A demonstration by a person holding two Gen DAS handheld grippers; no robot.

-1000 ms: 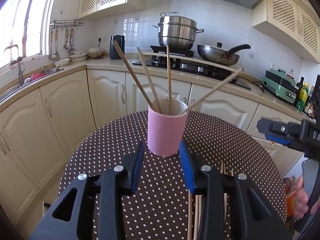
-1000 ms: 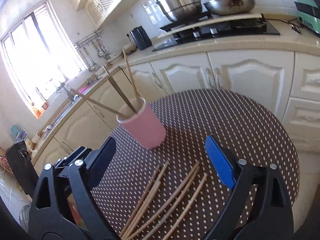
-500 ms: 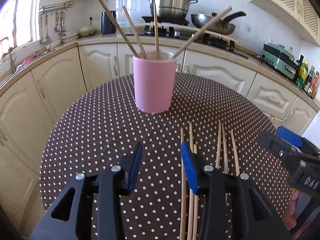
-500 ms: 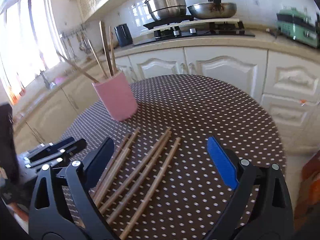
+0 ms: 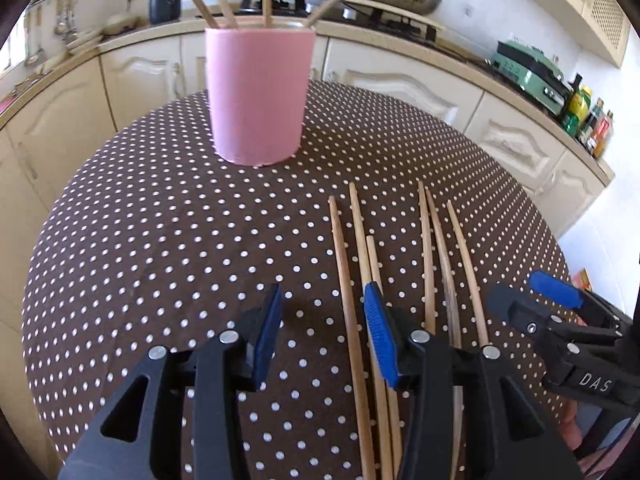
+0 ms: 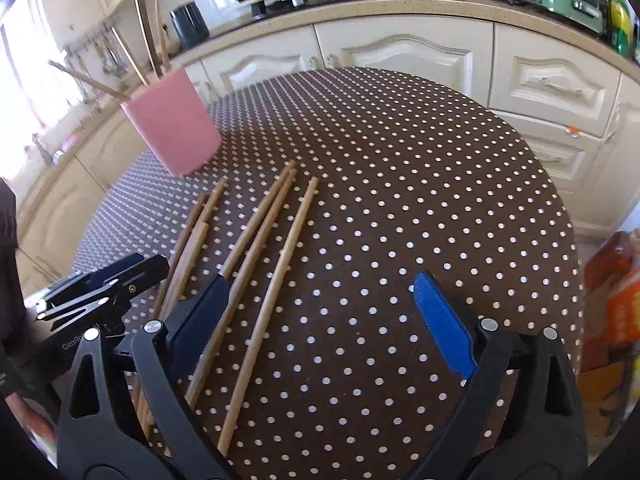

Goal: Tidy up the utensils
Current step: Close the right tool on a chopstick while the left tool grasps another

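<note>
Kitchen with cream cabinets (image 6: 400, 52) and a stove (image 5: 340, 0) behind a round tabletop (image 5: 160, 220) under a brown cloth with white dots. Left tongs (image 5: 324, 328) tilted down over the tabletop, jaws opening, gap moderate, nothing gripped; the leftmost loose chopstick (image 5: 346, 300) runs through the gap, just inside the right-hand blue pad, apparently untouched. Remaining loose chopsticks (image 5: 436, 260), five more, lie side by side to the right of these tongs and partly under the right-hand finger. Pink cup (image 5: 258, 96) stands upright straight ahead, well beyond the fingertips, with four chopsticks leaning out of it. Right tongs (image 6: 320, 308) spread wide, empty; the rightmost chopstick (image 6: 276, 276) passes between the jaws close to the left-hand finger, the others lie at and beyond that finger.
</note>
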